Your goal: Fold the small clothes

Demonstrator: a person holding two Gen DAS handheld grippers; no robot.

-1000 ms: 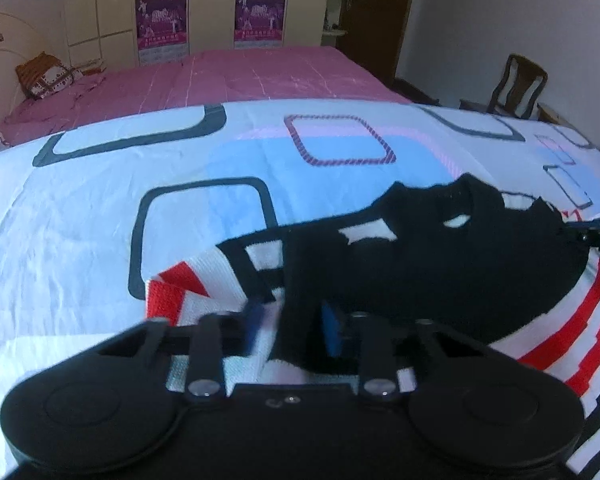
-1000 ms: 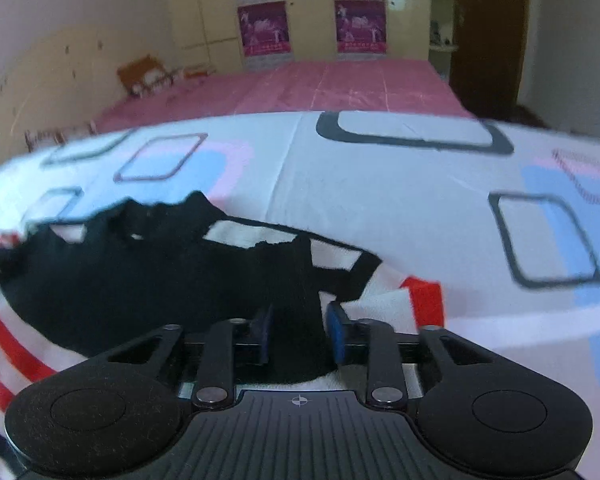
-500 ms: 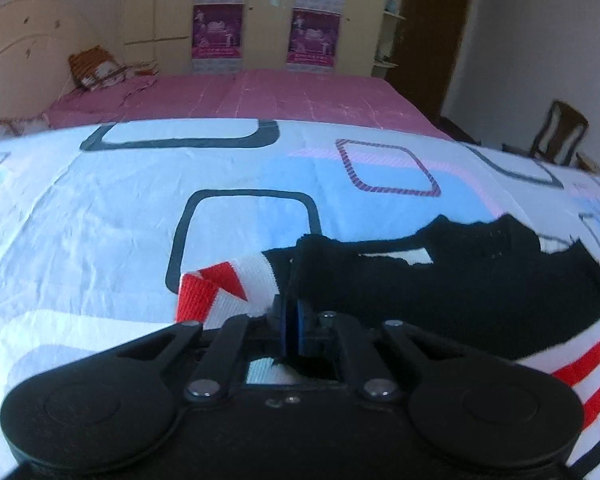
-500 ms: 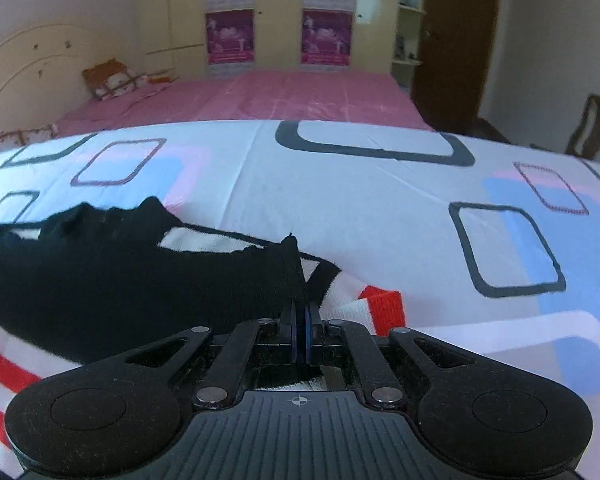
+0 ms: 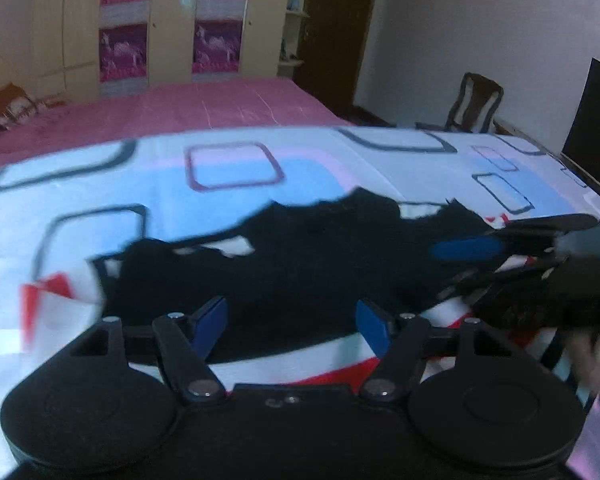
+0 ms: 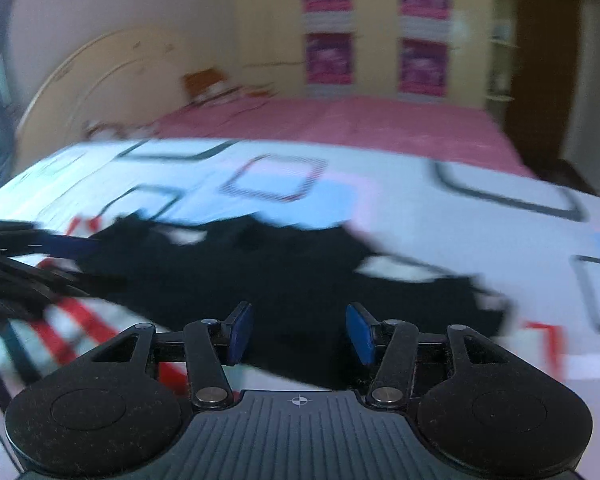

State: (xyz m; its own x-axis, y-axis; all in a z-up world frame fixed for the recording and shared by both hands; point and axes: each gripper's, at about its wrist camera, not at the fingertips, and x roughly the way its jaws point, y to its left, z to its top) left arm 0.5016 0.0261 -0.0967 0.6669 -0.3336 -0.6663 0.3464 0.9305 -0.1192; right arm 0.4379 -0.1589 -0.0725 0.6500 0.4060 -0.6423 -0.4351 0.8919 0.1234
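A small sweater [image 5: 300,264], black with red and white stripes, lies spread on the patterned sheet [image 5: 228,192]. My left gripper [image 5: 292,322] hovers over its near edge. The jaws are opening and the blue pads [image 5: 210,320] press on nothing, with only cloth lying behind the gap. My right gripper [image 6: 300,332] stands the same way over the sweater [image 6: 300,276], jaws opening, pads clear of the cloth. Each gripper shows in the other's view: the right gripper [image 5: 460,268] at the sweater's right side, the left gripper [image 6: 80,264] at its left. Both views are blurred.
The sheet covers a broad surface with a pink bed [image 5: 172,116] behind it. A wardrobe [image 5: 160,20] and dark door [image 5: 336,32] stand at the back. A chair [image 5: 476,100] is at the right, a curved headboard [image 6: 96,84] at the left. A hand [image 5: 592,352] holds the right gripper.
Half a second ago both grippers were shut on black folds at the sweater's sides. Now both are open, have let go, and have swung in toward the garment's middle.
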